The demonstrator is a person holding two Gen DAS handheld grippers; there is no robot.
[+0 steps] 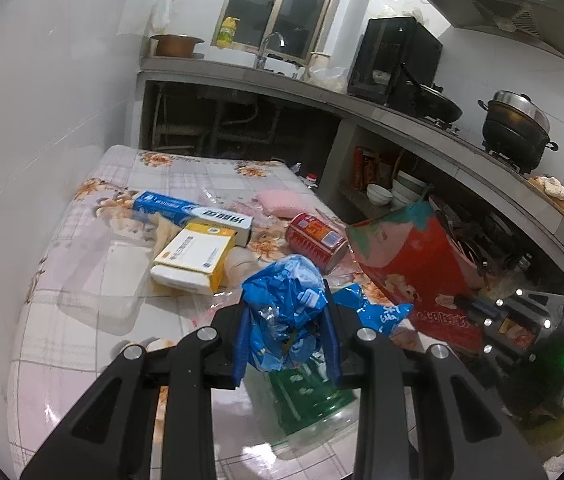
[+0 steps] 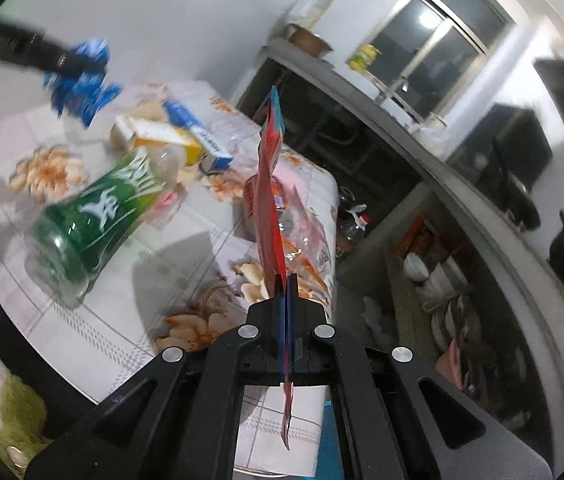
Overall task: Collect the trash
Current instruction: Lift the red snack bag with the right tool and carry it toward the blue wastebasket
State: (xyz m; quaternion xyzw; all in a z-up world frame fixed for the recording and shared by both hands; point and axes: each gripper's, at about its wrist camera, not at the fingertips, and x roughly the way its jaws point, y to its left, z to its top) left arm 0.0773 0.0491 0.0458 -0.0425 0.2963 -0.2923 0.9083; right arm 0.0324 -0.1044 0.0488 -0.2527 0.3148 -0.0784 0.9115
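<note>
The left hand-held gripper [image 1: 288, 332] is clamping a crumpled blue plastic wrapper [image 1: 282, 304] between its pads, holding it above the table [image 1: 82, 344]. Beneath it a green-labelled plastic bottle [image 1: 310, 392] is lying on its side. The right hand-held gripper [image 2: 287, 280], jaws together, is pinching a flat red packet [image 2: 268, 184] edge-on, standing upright. Farther back, a yellow-and-white box [image 1: 196, 258], a long blue-and-white box [image 1: 190, 210] and a red can [image 1: 316, 240] are lying on the floral tablecloth.
</note>
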